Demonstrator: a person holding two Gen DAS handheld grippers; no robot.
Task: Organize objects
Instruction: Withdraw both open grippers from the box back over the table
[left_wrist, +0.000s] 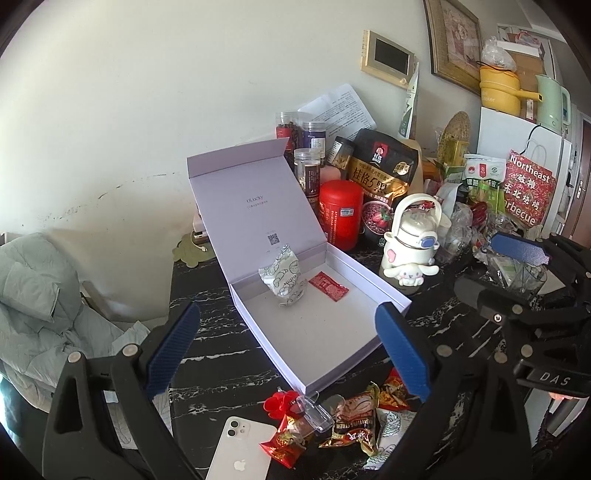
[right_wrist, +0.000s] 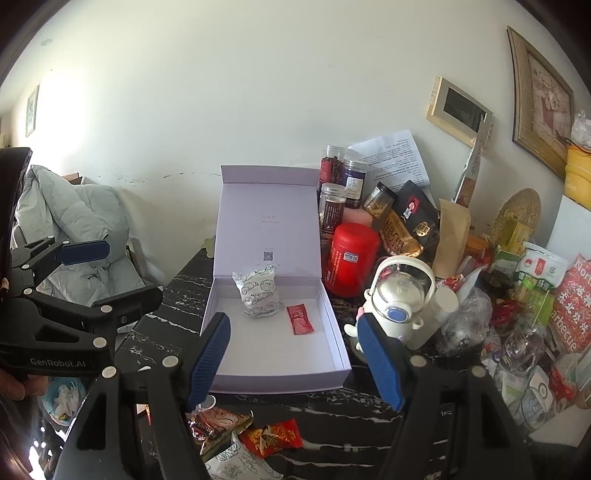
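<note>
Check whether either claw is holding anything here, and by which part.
Nothing is held. The left claw and right claw both stand open and empty above the open white cardboard box.

You see a matt card box (right_wrist: 334, 343) on glossy black marble (right_wrist: 325, 410); beside the box, crinkly foil wrappers (right_wrist: 271, 437)

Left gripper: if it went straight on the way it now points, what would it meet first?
Probably the open white box: its floor lies between the open fingers of the left gripper, short of the printed snack packet. Depth is uncertain.
</note>
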